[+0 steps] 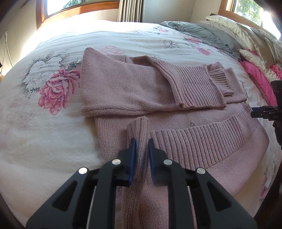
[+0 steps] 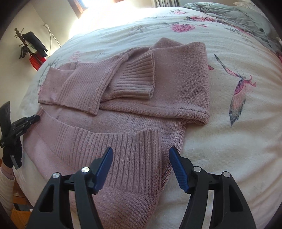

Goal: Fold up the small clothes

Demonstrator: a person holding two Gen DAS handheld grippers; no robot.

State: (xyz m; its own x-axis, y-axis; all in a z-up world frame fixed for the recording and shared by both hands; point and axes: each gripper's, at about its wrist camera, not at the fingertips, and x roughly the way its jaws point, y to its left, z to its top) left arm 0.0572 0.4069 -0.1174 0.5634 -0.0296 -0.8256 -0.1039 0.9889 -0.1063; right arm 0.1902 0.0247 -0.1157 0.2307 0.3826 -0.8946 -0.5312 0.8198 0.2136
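A pink knit sweater (image 1: 123,84) (image 2: 176,79) lies flat on the floral bedspread (image 1: 44,132) (image 2: 238,141), both sleeves folded across its body. My left gripper (image 1: 142,142) is shut on a corner of the ribbed hem (image 1: 202,141), which is pinched upright between the blue pads. My right gripper (image 2: 141,151) stands open, and the hem's other corner (image 2: 149,139) rises between its spread fingers without touching the pads. Each gripper shows in the other's view, the right gripper (image 1: 260,112) at the sweater's right side and the left gripper (image 2: 32,119) at its left.
A grey blanket (image 1: 202,33) (image 2: 238,15), cream pillows (image 1: 238,28) and a pink quilt (image 1: 259,77) are piled at the head of the bed. A wall hook with dark items and a red object (image 2: 36,59) is at the left. A sleeve and gloved hand (image 2: 10,158) hold the left gripper.
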